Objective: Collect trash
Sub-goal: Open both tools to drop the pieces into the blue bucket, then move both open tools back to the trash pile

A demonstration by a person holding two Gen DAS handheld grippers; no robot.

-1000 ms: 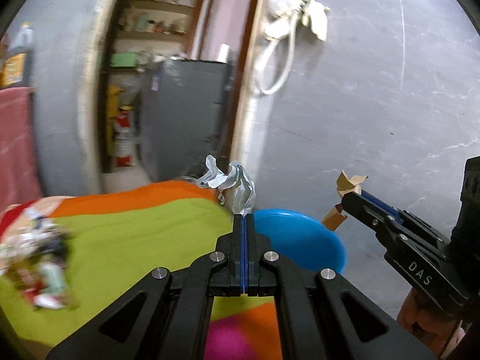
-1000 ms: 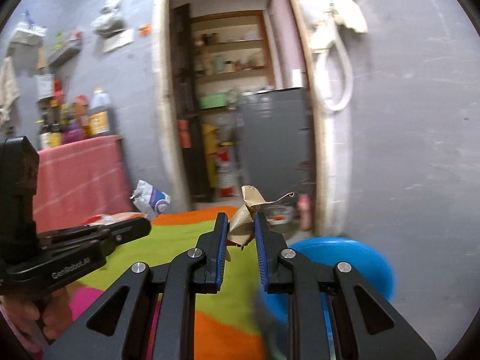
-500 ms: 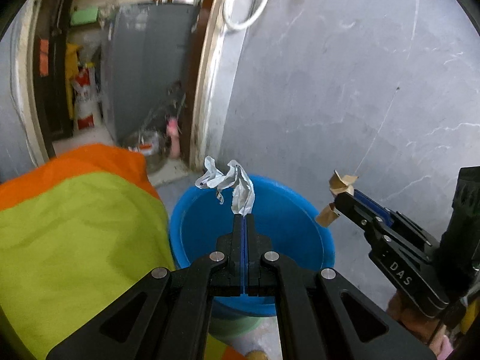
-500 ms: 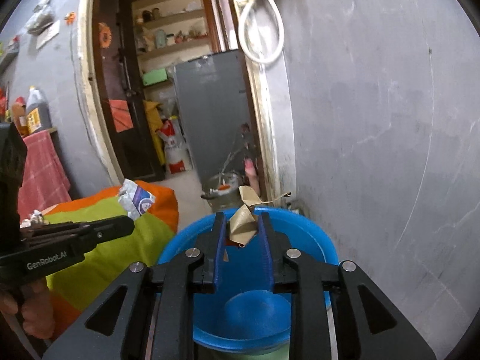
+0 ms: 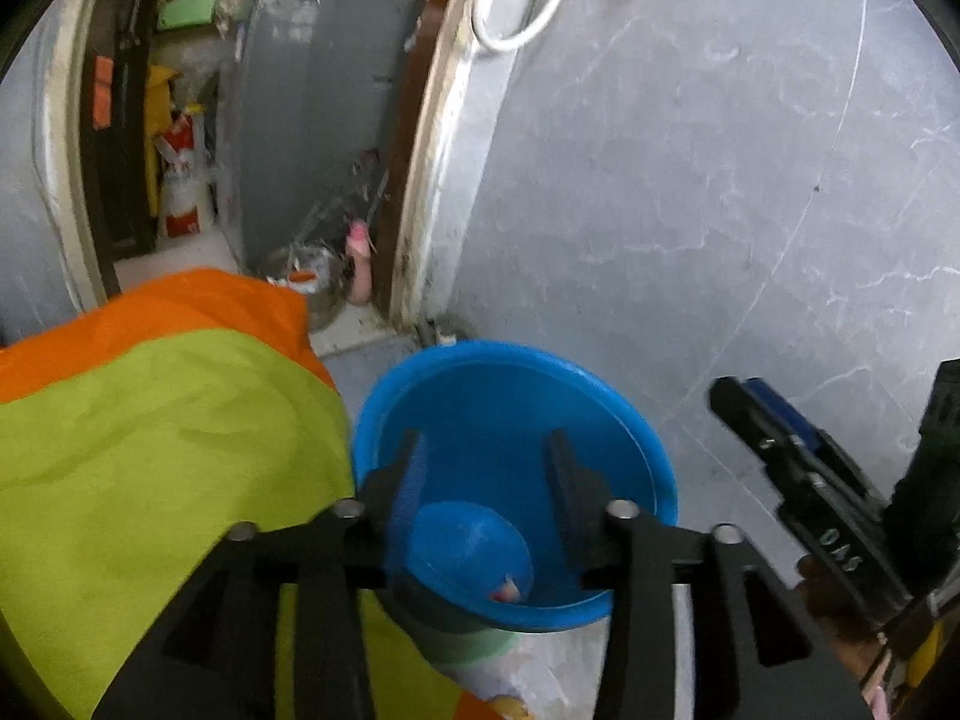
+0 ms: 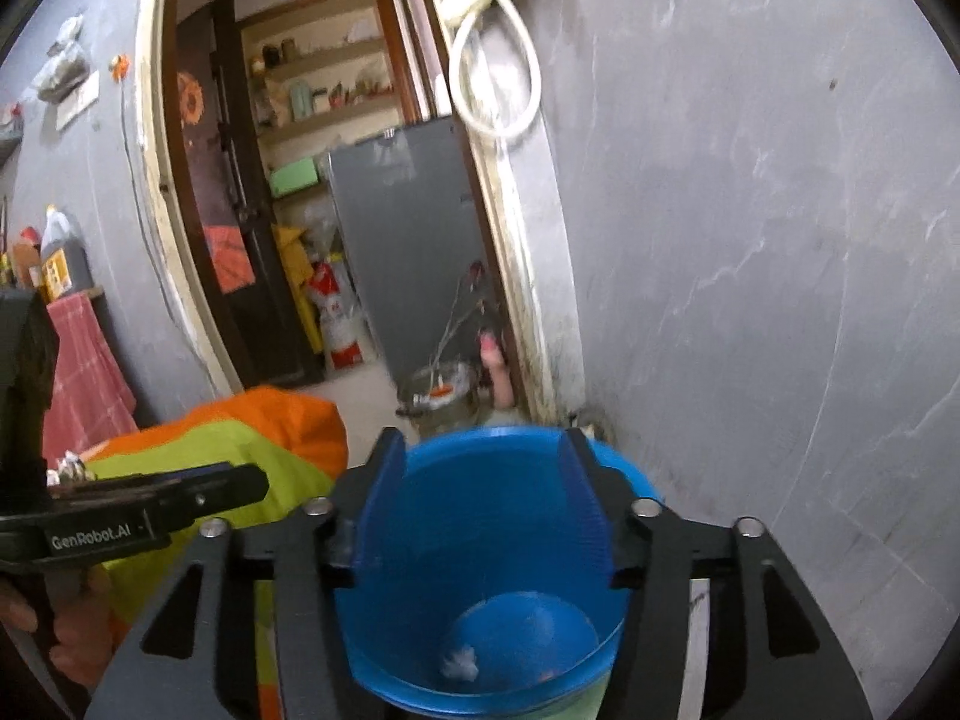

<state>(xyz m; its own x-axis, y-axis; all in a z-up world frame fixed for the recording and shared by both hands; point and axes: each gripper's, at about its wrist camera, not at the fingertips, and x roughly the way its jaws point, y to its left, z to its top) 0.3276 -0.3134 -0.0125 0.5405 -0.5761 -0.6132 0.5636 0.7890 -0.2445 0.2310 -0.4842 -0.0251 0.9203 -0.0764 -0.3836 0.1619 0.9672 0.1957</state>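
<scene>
the left gripper (image 5: 483, 474) hangs over the blue bucket (image 5: 630, 420), jaws opening with nothing between them; the crumpled silver wrapper it pinched half a second ago is gone from its fingers. the right gripper (image 6: 480, 498) is the same story: jaws spreading, empty, the tan scrap of paper it carried no longer there. both pieces have evidently dropped into the bucket. a pale crumpled scrap (image 6: 459, 660) lies on its bottom in the right wrist view, and a small pinkish-white bit (image 5: 507, 591) shows low inside in the left wrist view, though blur hides which is which. so this pair of trash items looks delivered, and both grippers are free for the next pickup. just left of the bucket lies the green and orange cloth (image 5: 150, 420); a few more bits of litter (image 6: 72, 465) sit at its far edge. beyond, the grey wall (image 5: 690, 180) and a doorway with a grey fridge (image 6: 408, 240).
</scene>
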